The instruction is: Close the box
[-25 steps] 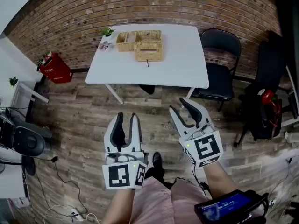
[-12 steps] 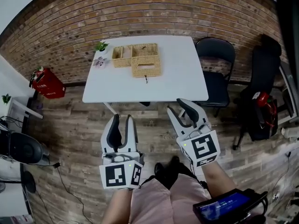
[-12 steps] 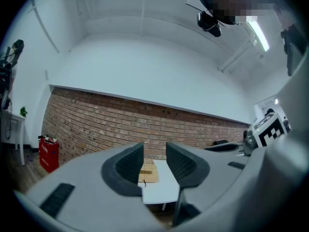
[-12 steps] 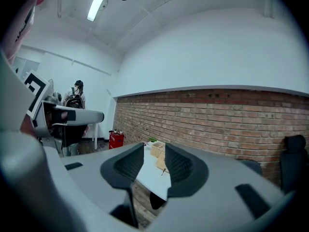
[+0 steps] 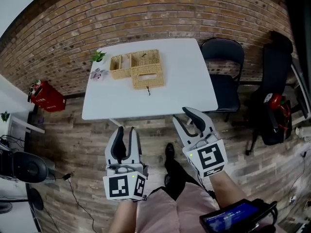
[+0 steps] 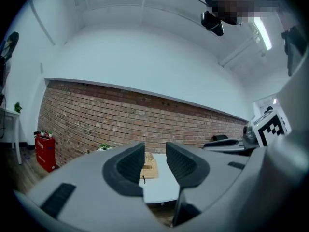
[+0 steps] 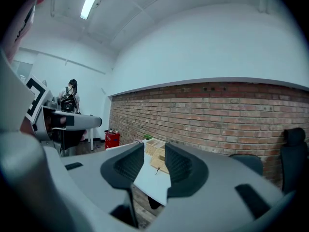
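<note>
**Closing in on the table, box not reached yet**

Moved in on the white rectangular table since a second ago, so it sits nearer and lower in the head view now. Well short of it though, with wood floor in between.

Holding the left gripper level, jaws partly spread on nothing. Same deal with the right gripper: parted and empty, after narrowing a touch just now.

Spotted the light woven wicker box toward the table's back left, near a small green potted plant. Looks open from here, but can't tell for sure.

Approach step, basically. Next up, probably: get to the table edge, reach across to the lid, swing it down — maybe steadying the box with the other gripper.
</note>
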The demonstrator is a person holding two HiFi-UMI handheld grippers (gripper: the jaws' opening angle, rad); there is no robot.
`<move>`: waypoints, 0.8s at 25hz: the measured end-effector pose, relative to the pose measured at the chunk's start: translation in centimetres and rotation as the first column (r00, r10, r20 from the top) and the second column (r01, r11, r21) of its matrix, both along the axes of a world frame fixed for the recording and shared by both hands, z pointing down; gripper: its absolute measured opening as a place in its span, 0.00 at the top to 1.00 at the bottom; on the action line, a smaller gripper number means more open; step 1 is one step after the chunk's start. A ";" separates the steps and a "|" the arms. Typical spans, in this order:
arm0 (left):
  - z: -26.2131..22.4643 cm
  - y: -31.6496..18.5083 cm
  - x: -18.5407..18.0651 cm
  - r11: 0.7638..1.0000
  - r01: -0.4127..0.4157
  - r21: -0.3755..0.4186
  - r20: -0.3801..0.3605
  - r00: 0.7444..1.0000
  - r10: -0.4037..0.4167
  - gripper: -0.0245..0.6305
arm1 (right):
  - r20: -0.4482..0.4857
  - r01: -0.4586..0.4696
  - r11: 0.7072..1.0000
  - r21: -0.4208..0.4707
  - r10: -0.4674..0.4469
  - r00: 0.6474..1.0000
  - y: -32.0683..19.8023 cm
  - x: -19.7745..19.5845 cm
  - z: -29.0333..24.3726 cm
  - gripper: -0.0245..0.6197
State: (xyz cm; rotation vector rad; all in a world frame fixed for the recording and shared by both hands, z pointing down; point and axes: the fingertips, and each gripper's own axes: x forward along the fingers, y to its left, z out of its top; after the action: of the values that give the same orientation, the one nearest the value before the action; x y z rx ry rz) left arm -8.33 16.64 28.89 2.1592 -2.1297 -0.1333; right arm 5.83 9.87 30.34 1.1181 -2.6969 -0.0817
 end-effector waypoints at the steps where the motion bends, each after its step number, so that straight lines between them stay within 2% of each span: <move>1: 0.4 -0.7 0.1 1.000 -0.007 -0.009 0.001 1.000 0.007 0.74 | 0.002 -0.005 1.000 -0.006 0.005 1.000 -0.7 0.1 0.3 0.75; 5: 1.9 -4.3 0.1 0.998 -0.035 -0.044 0.001 0.999 0.035 0.74 | 0.002 -0.025 0.999 -0.040 0.025 1.000 -4.3 0.2 2.1 0.75; 13: 3.7 -13.1 -2.1 0.994 -0.041 -0.097 0.013 0.999 0.043 0.74 | 0.004 -0.022 0.996 -0.091 0.022 1.000 -13.6 -1.7 4.2 0.75; 20: 1.9 -19.6 -3.3 0.997 -0.047 -0.065 0.030 0.998 0.049 0.74 | 0.016 -0.014 0.997 -0.075 0.016 1.000 -20.0 -3.1 2.8 0.75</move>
State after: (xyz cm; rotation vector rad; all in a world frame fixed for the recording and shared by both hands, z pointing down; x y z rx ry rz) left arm -11.62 -2.98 30.81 2.1882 -2.0668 -0.0263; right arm 2.76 -10.10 33.09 1.1216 -2.6817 0.0316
